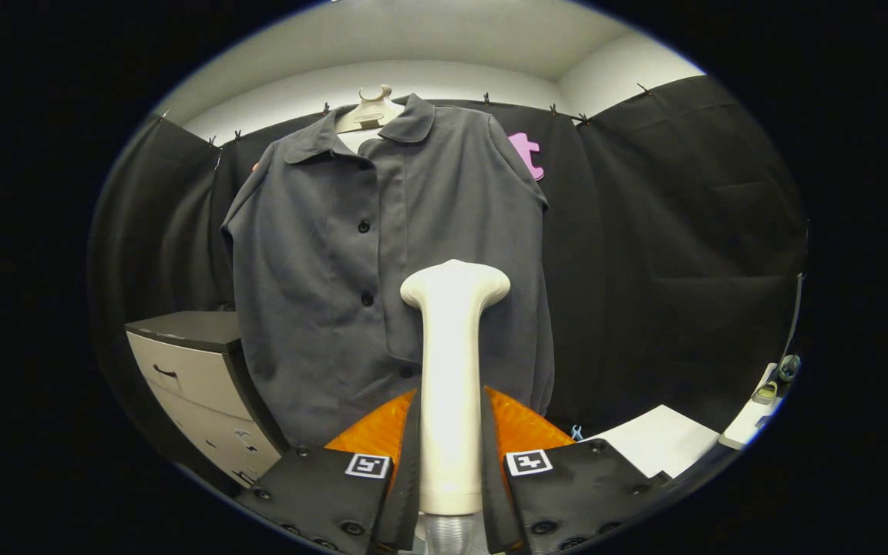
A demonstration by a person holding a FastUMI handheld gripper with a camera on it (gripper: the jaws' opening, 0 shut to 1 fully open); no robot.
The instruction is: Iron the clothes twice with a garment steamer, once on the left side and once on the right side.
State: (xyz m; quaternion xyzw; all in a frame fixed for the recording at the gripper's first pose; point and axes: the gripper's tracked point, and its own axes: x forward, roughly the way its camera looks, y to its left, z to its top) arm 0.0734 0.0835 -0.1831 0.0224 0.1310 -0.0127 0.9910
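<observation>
Shirt point(382, 270): hung at 12 o'clock beyond the fingers.
Steamer point(452, 370): clenched by gripper point(450, 470), head near lower front.
Progress: strokes judged unfinished; count cannot be told.

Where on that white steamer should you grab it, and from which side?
Grip the steamer by its long straight handle, coming from the bottom end, as the gripper does here: its jaws press both flanks. The flared head stays free, facing the shirt.
</observation>
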